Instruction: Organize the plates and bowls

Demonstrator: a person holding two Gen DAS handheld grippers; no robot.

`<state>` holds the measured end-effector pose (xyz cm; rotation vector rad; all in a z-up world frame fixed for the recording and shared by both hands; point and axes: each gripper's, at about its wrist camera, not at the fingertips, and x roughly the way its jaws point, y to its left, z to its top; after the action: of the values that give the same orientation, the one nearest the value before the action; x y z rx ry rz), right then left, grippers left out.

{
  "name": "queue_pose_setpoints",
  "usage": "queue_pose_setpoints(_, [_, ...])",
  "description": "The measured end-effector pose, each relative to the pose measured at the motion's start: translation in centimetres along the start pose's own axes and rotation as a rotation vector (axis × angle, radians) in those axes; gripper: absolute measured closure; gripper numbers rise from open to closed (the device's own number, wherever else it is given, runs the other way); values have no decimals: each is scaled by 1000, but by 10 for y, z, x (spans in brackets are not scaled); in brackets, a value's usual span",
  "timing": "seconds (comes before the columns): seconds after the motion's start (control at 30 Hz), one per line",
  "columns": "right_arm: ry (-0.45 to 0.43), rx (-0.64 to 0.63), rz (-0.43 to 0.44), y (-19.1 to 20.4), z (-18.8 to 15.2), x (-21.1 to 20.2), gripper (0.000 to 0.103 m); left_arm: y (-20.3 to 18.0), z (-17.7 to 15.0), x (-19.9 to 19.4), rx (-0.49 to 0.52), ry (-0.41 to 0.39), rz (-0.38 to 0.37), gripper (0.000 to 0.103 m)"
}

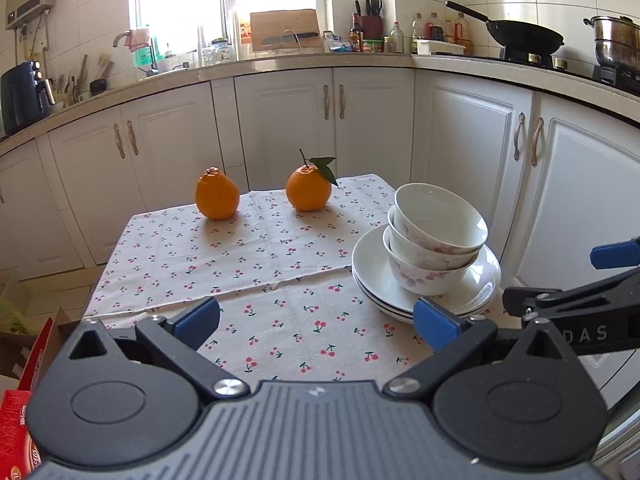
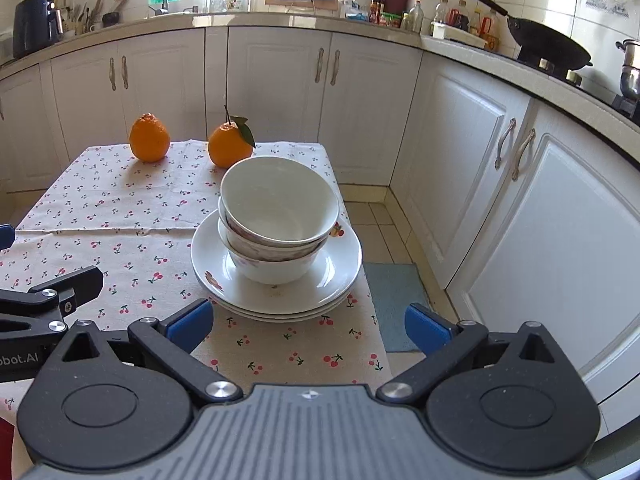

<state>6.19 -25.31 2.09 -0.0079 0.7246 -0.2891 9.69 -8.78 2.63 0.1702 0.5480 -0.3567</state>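
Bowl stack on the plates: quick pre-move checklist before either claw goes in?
1. Left claw open, nothing between its fingers: ok.
2. Right claw open, nothing held: ok.
3. Bowl stack sitting on the plates: ok, three bowls nested, though the top ones tilt slightly.
4. Plates fully on the tablecloth: not ok, they sit near the table's right edge, so push gently.
5. Oranges clear of the stack: ok, both at the far end.
6. Whether the bowls are stuck together: cannot tell.
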Motion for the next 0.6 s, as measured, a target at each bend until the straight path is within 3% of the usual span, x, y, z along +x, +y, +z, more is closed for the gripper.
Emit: queue_pose_setpoints(0.6, [-65,13,-11,6,-6,-18,0,-1,-6,-16,-40,8,50,1])
